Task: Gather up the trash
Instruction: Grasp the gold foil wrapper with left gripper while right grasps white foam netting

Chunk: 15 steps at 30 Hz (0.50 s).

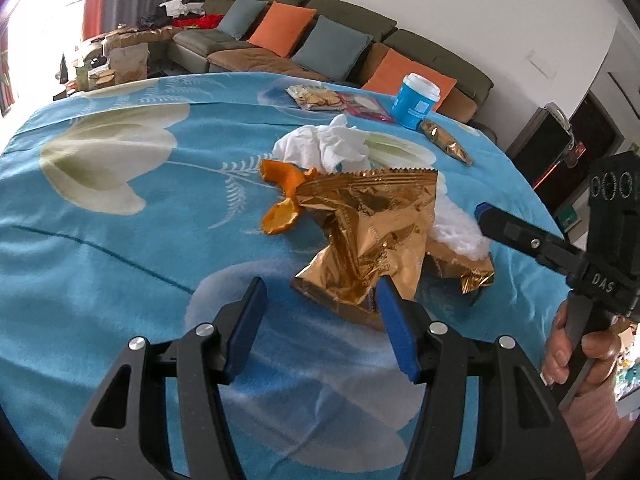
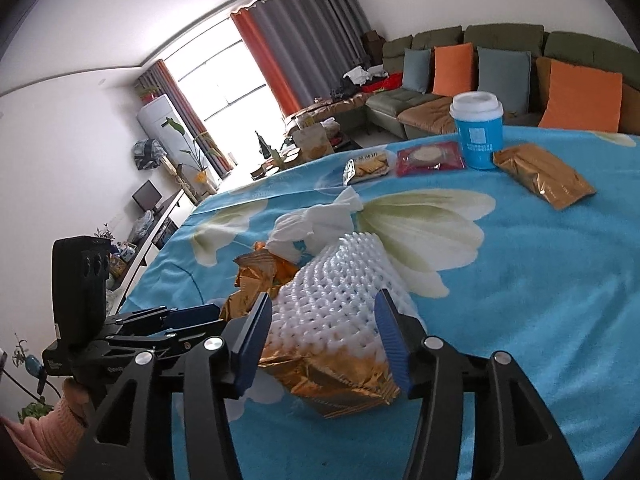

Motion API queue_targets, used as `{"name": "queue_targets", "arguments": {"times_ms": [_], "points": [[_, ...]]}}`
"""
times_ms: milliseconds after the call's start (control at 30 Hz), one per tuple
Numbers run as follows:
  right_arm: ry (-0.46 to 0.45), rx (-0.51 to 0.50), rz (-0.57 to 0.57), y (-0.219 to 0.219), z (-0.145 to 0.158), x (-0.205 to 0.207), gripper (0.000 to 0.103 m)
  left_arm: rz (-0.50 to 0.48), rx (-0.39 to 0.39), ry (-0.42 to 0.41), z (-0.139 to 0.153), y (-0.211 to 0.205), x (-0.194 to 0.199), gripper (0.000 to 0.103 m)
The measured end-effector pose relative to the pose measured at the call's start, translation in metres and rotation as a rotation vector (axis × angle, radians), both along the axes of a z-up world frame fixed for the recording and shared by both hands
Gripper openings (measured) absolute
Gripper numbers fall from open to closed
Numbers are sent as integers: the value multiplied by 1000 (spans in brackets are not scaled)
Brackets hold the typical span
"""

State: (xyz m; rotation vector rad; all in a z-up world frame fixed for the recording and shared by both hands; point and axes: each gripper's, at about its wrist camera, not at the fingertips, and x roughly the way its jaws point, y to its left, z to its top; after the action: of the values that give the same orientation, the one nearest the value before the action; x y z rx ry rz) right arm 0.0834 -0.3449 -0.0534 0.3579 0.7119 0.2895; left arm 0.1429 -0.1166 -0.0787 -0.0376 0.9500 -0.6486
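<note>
gold foil wrapper (image 1: pixel 372 232), crumpled, lies mid-table on the blue flowered cloth (image 1: pixel 120 240) in one heap with one white foam net (image 2: pixel 340 292), one wadded tissue (image 1: pixel 324 146) and two curled orange peels (image 1: pixel 282 196). left gripper (image 1: pixel 320 320) and right gripper (image 2: pixel 324 332): each gaping around the heap's edge, pads clear.

I see a blue flowered blanket (image 1: pixel 100 240) carrying everything. Just past my left fingertips lies a crumpled gold foil wrapper (image 1: pixel 372 220); beyond it orange peel (image 1: pixel 280 196) and white tissue (image 1: pixel 324 144). Between my right fingers sits white foam netting (image 2: pixel 340 300).
</note>
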Motion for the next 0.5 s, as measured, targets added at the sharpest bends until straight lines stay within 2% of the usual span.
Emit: {"name": "queue_targets", "arguments": {"times_ms": [67, 233, 500], "points": [[8, 8, 4, 0, -1, 2, 52, -8, -4, 7, -1, -3, 2, 55], [32, 27, 12, -3, -8, 7, 55, -41, -9, 13, -2, -10, 0, 42], [51, 50, 22, -3, -11, 10, 54, -51, -12, -12, 1, -8, -8, 38]]}}
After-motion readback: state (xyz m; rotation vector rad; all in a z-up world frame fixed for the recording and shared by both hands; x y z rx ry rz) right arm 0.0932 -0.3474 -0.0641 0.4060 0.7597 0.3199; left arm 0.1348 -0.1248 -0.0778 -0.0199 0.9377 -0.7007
